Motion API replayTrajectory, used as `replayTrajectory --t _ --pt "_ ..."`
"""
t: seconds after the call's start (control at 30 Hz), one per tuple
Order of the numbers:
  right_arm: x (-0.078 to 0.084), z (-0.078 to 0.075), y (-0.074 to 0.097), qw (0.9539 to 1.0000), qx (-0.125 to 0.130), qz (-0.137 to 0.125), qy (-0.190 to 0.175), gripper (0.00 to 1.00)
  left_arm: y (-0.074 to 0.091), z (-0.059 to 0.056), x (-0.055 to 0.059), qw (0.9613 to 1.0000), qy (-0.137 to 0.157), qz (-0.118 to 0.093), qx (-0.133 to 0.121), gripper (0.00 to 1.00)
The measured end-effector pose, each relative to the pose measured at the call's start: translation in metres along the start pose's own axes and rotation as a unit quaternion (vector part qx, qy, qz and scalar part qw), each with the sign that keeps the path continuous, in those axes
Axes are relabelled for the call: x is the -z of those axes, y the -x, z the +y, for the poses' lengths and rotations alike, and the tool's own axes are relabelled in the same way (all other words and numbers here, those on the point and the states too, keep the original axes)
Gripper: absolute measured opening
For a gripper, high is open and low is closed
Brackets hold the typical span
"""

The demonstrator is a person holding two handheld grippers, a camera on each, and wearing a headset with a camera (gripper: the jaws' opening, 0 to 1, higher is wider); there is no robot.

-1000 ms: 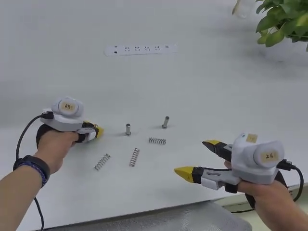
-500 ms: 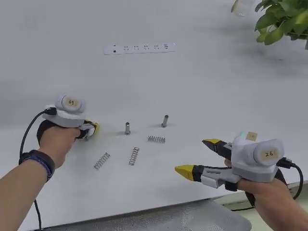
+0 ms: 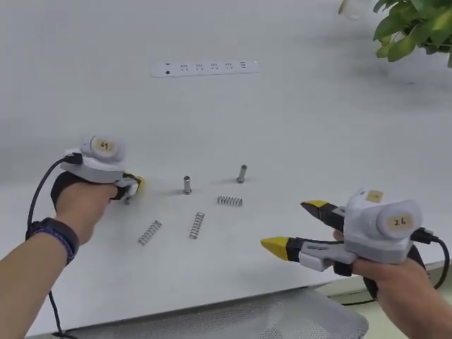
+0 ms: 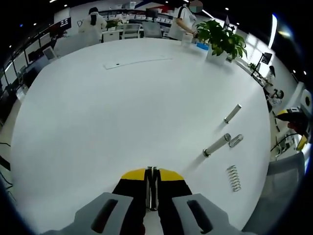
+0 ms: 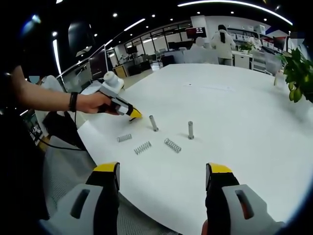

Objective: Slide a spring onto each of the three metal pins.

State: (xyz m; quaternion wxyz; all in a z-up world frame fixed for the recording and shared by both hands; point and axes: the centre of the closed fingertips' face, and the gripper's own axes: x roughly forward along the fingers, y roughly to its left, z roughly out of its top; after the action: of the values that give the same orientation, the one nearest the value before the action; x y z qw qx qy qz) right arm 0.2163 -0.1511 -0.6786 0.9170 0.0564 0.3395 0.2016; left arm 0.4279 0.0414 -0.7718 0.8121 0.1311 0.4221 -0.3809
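One pin (image 4: 152, 188) is pinched in the left tongs (image 4: 152, 172), which are closed on it — whether its lower end touches the worktop (image 3: 282, 127) I cannot tell. A second pin (image 3: 187, 185) stands just to the right of those tongs, a third pin (image 3: 242, 174) beyond it. The springs (image 3: 196, 224) lie loose between the two tongs, none on a pin yet. The right tongs (image 3: 293, 226) gape wide, holding nothing, apart from the springs. Likely risk — a pin released off-vertical topples, or a spring pinched off-centre flicks away.
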Motion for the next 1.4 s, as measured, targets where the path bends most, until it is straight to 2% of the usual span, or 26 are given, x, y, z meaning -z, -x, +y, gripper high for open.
replayTrajectory --t 0.9,1.2,1.4 --pt "0.000 0.006 -0.007 0.9999 -0.012 0.003 0.011 0.72 0.029 0.009 -0.002 0.9993 0.017 -0.029 -0.016 0.00" --pt "-0.004 0.009 -0.008 0.9998 -0.016 0.000 0.015 0.73 0.036 0.010 -0.005 0.9991 0.010 -0.036 -0.022 0.00" --pt "-0.002 0.010 -0.007 0.9997 -0.018 0.001 0.015 0.73 0.040 0.008 -0.001 0.9991 0.004 -0.034 -0.025 0.00"
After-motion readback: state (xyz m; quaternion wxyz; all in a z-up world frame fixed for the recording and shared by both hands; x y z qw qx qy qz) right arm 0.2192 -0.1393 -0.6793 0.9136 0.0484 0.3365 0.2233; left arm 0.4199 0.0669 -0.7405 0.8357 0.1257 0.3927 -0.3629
